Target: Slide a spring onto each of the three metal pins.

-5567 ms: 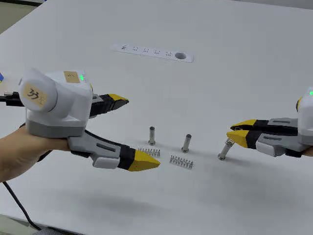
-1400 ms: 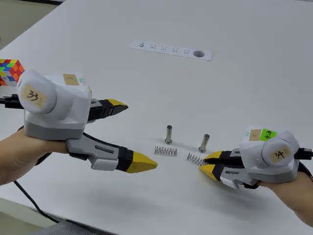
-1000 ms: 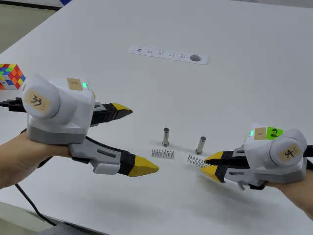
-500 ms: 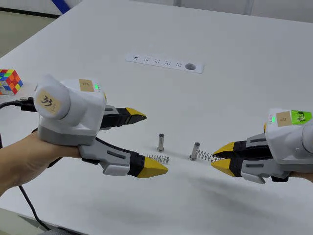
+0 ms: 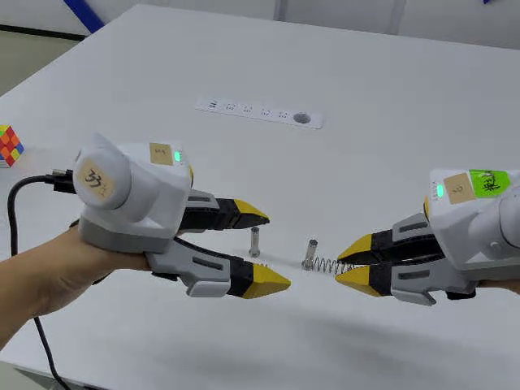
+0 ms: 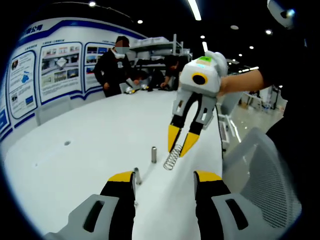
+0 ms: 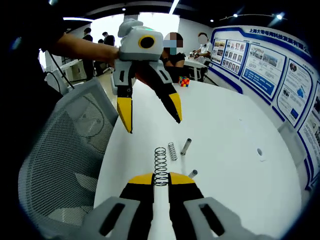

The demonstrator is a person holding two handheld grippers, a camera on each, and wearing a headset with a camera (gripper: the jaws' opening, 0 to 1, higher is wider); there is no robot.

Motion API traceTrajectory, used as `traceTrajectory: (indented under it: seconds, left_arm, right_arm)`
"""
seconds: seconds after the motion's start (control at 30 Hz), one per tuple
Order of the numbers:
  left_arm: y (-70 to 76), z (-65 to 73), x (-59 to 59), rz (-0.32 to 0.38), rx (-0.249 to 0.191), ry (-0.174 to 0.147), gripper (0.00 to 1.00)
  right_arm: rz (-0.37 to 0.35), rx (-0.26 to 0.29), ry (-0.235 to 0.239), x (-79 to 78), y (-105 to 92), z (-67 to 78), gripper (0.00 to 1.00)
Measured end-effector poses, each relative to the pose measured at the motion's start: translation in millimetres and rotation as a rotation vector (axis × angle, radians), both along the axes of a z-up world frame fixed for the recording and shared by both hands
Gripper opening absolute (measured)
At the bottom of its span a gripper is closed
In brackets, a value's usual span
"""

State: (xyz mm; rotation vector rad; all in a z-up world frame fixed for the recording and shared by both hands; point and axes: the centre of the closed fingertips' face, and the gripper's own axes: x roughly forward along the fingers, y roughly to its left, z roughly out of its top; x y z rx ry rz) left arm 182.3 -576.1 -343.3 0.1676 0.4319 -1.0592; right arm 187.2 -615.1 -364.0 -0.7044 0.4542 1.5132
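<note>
- The white table [image 5: 382,89] carries everything.
- The left gripper [image 5: 268,248] hovers above the table's near edge, claw spread wide and holding nothing.
- The right gripper [image 5: 351,262] faces it, claw pinched on one end of a held spring [image 5: 329,264].
- A power strip [image 5: 258,113] lies toward the far edge.
- A colour cube [image 5: 6,145] sits by the left edge.
- A left pin [image 5: 254,241] and a right pin [image 5: 309,253] stand upright between the grippers; the held spring's free end is near the right pin's foot.
- A loose spring [image 7: 171,151] lies flat beside a pin.
</note>
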Motion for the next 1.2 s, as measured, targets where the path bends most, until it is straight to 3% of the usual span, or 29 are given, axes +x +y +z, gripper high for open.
traceTrajectory:
  seconds: [0.33, 1.07, 1.2]
  left_arm:
    - [-13.3, -5.7, -7.7, -0.059, -0.007, 0.019, 0.35]
    - [-25.8, -8.0, -16.0, -0.122, -0.029, 0.032, 0.15]
    - [-27.7, -8.6, -18.2, -0.134, -0.037, 0.048, 0.13]
  right_arm:
    - [0.065, 0.018, 0.006, -17.7, 8.1, 12.0, 0.11]
    - [0.084, 0.029, 0.032, -22.3, 11.5, 13.1, 0.11]
    - [0.092, 0.023, 0.032, -23.2, 11.9, 12.0, 0.11]
